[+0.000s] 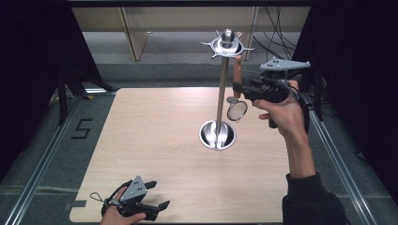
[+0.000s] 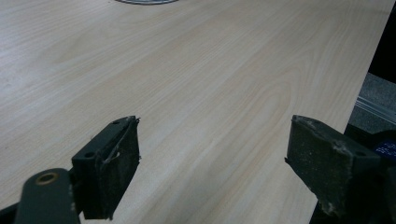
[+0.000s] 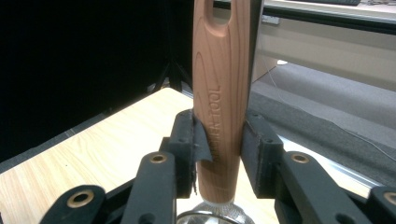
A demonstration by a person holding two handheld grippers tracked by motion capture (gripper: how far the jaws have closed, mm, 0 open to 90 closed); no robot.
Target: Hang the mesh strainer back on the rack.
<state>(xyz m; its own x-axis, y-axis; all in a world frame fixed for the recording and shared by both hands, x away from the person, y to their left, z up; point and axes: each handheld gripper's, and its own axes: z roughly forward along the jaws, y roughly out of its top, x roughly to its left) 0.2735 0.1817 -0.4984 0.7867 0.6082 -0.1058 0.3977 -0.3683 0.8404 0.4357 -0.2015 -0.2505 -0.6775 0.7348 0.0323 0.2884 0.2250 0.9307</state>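
Strainer (image 1: 237,110) held upright beside stand (image 1: 220,93), right gripper (image 1: 240,87) clamped on its wooden handle (image 3: 219,102). Left gripper (image 1: 155,206) idle, jaws apart, at near table (image 1: 155,136) edge. Judgement: raise handle hole level with a top hook (image 1: 245,49), then ease across.

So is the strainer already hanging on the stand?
No, the right gripper holds the strainer by its wooden handle beside the stand.

Black grippers (image 1: 238,89) w/ grey triangular plates, dark sleeve (image 1: 307,199).
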